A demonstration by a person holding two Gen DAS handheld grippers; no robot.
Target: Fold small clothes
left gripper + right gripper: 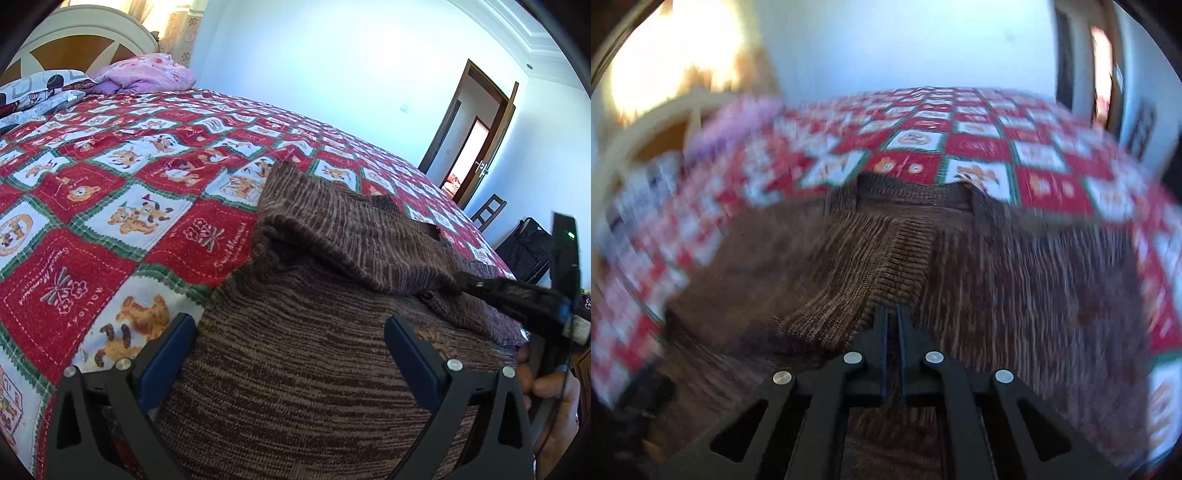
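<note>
A brown knitted sweater (314, 369) lies on the bed. My left gripper (290, 332) is open and empty, its jaws wide apart just above the sweater's body. My right gripper (894, 314) is shut on a fold of the sweater (871, 266), a ribbed part pulled over the body. In the left wrist view the right gripper (480, 286) shows at the right, pinching the lifted fold (354, 236). The right wrist view is blurred by motion.
The bed has a red, white and green teddy-bear quilt (129, 184). Pink and patterned bedding (147, 72) is piled by the headboard (85, 40). An open door (476, 133), a chair (489, 210) and a black bag (528, 243) stand beyond the bed's right side.
</note>
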